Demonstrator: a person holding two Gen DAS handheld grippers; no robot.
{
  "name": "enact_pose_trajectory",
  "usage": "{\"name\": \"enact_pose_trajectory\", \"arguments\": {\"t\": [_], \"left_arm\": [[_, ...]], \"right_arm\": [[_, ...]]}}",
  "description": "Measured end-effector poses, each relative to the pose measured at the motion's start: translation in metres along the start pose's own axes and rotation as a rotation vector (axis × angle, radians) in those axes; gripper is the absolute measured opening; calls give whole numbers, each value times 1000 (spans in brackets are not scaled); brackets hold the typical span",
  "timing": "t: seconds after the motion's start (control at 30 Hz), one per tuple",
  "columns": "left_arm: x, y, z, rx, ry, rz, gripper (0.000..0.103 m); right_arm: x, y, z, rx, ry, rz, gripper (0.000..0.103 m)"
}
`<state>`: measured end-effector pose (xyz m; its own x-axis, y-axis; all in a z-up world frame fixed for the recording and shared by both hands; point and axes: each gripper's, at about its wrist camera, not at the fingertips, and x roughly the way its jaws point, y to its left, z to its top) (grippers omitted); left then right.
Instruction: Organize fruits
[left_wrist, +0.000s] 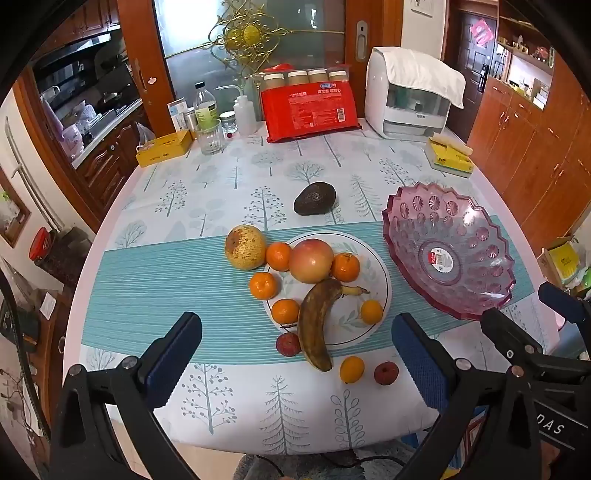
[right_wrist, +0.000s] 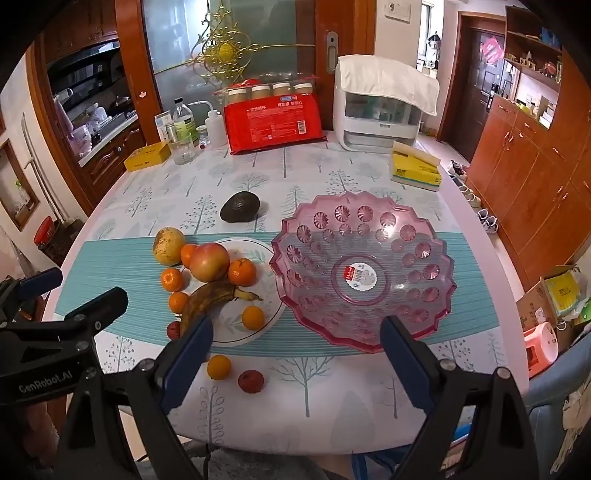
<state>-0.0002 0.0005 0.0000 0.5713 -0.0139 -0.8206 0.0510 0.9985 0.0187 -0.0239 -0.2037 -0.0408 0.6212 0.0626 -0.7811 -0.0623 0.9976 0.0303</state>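
Observation:
A white plate (left_wrist: 380, 280) (right_wrist: 255, 334) holds a brown banana (left_wrist: 314, 321) (right_wrist: 210, 295), a pink apple (left_wrist: 311, 260) (right_wrist: 209, 261) and several tangerines. A yellow pear (left_wrist: 245, 246) (right_wrist: 168, 246) lies at its left, a dark avocado (left_wrist: 314, 198) (right_wrist: 239, 207) behind it. Near the front edge lie a small orange (left_wrist: 351, 368) (right_wrist: 219, 366) and two red fruits (left_wrist: 386, 373) (right_wrist: 251, 380). An empty pink bowl (left_wrist: 448, 251) (right_wrist: 362, 273) stands right of the plate. My left gripper (left_wrist: 295, 354) is open above the front edge. My right gripper (right_wrist: 295, 350) is open in front of the bowl.
At the back of the table stand a red package (left_wrist: 310, 107), a white appliance (left_wrist: 410, 92), bottles and a glass (left_wrist: 210, 136), a yellow box (left_wrist: 164, 147) and a yellow tissue pack (right_wrist: 415, 168). Wooden cabinets (right_wrist: 535, 177) line the right wall.

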Motion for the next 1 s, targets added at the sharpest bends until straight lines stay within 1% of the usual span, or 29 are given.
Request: {"name": "enact_pose_trajectory", "arguments": {"t": [0.1,0.23,0.47,1.0], "left_arm": [[0,0,0,0,6,-1,102],[4,3,0,-7,20,-27,101],[9,0,3,-5,48,-26,99],[11,-1,6,-4,51,-25,99]], "right_arm": [[0,0,1,0,-1,-1,93],[1,-1,2,1,0,0,93],[4,-2,5,4,2,5,93],[6,-6,6,5,4,10,93]]}}
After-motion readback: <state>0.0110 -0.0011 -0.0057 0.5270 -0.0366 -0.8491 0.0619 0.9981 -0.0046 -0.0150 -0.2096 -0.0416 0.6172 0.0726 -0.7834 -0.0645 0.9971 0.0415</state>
